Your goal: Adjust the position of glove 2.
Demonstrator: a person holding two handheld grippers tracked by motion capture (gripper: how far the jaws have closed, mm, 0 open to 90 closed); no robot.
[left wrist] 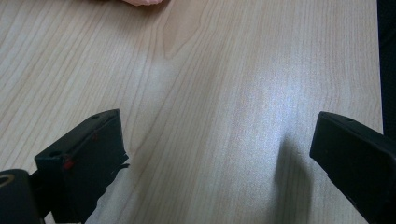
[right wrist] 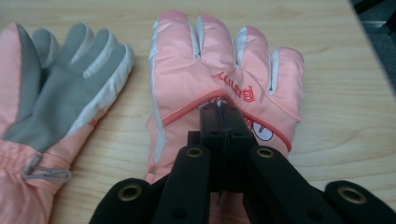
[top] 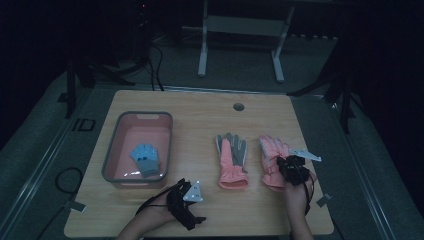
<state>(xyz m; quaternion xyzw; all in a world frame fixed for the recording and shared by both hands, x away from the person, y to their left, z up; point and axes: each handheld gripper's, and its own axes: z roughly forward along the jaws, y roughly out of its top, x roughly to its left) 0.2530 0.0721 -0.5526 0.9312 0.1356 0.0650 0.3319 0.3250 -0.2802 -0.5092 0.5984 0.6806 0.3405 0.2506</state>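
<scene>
Two pink winter gloves lie flat side by side on the wooden table (top: 200, 120). The left glove (top: 232, 160) (right wrist: 60, 93) shows its grey palm. The right glove (top: 272, 155) (right wrist: 219, 60) lies back up, with red lettering on it. My right gripper (top: 292, 167) (right wrist: 219, 112) hangs over the back of that right glove with its jaws pressed together; I cannot tell whether any fabric is pinched. My left gripper (top: 190, 202) (left wrist: 215, 135) rests near the front edge, open, with bare wood between its jaws.
A pink bin with a grey rim (top: 112, 155) stands at the table's left and holds a small blue-grey glove (top: 146, 159). A round cable hole (top: 238, 106) sits near the far edge. Dark floor and a white stand lie beyond.
</scene>
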